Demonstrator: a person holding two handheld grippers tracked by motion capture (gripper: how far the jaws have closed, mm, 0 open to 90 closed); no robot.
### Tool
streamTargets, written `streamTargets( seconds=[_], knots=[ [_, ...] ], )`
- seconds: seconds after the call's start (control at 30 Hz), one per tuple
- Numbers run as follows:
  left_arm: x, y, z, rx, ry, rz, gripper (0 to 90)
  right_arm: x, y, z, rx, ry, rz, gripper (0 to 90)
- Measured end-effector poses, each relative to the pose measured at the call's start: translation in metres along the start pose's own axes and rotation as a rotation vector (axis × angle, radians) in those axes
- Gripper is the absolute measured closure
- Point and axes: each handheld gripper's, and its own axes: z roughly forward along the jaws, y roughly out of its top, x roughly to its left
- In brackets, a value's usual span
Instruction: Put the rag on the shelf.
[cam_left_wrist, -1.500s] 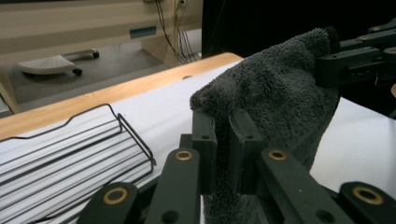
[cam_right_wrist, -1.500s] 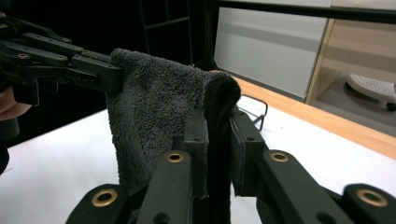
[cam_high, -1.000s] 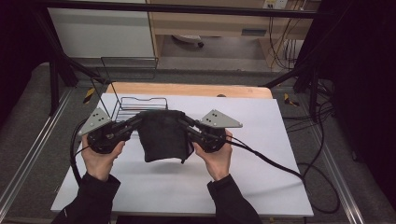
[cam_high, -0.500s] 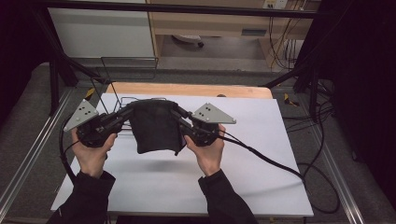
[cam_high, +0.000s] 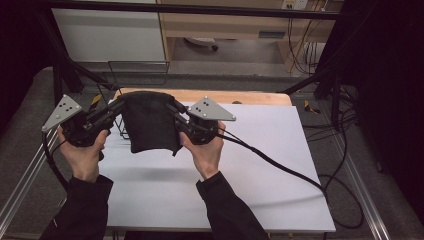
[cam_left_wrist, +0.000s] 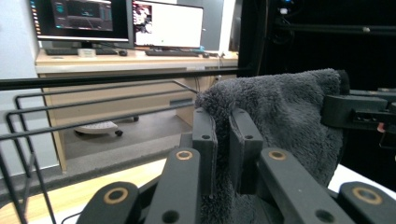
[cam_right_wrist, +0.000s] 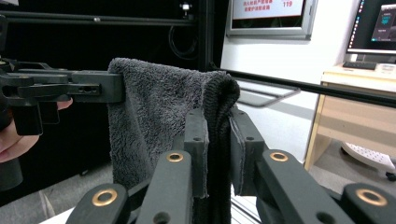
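**Ana:** Left hand-held gripper (cam_high: 116, 107) is clamped on the left top corner of a dark grey towel (cam_high: 150, 122). Right hand-held gripper (cam_high: 172, 111) is clamped on the right top corner. Each pair of jaws stands narrow, with fleece pinched between them, as the two gripper views show close up.

**Ben:** Where is the towel?

**Ana:** It hangs in the air between the two tools, above the far left part of the counter (cam_high: 260, 165), which is covered in white. A shadow lies on the white surface under it. The lower hem looks clear of the surface.

**Ben:** How far along does the work look?

**Ana:** My judgement: the pick-up is done, since both corners are held and the cloth is lifted. Placing is still left. A black wire rack (cam_high: 111, 95) stands just behind the towel at the far left edge, and hanging it there seems the likely goal, though I cannot be sure.

**Ben:** Which way does it run?

**Ana:** The top edge runs left to right, roughly level and sagging slightly. The long axis appears to hang downward. One broad face looks toward the person and the other faces the rack.
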Motion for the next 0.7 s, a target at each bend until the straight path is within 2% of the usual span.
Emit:
streamTargets(
  seconds=[0.17, 0.5, 0.7],
  knots=[
    [0.005, 0.006, -0.001, -0.027, 0.014, -0.008, 82.3, 0.0, 0.006, 0.009, -0.009, -0.004, -0.009, 79.6],
    [0.016, 0.027, 0.0, -0.073, 0.033, 0.005, 82.3, -0.002, 0.025, 0.026, -0.062, -0.019, -0.03, 79.6],
    [0.025, 0.035, 0.0, -0.11, 0.043, -0.004, 82.3, 0.001, 0.038, 0.037, -0.086, -0.018, -0.038, 79.6]
  ],
)
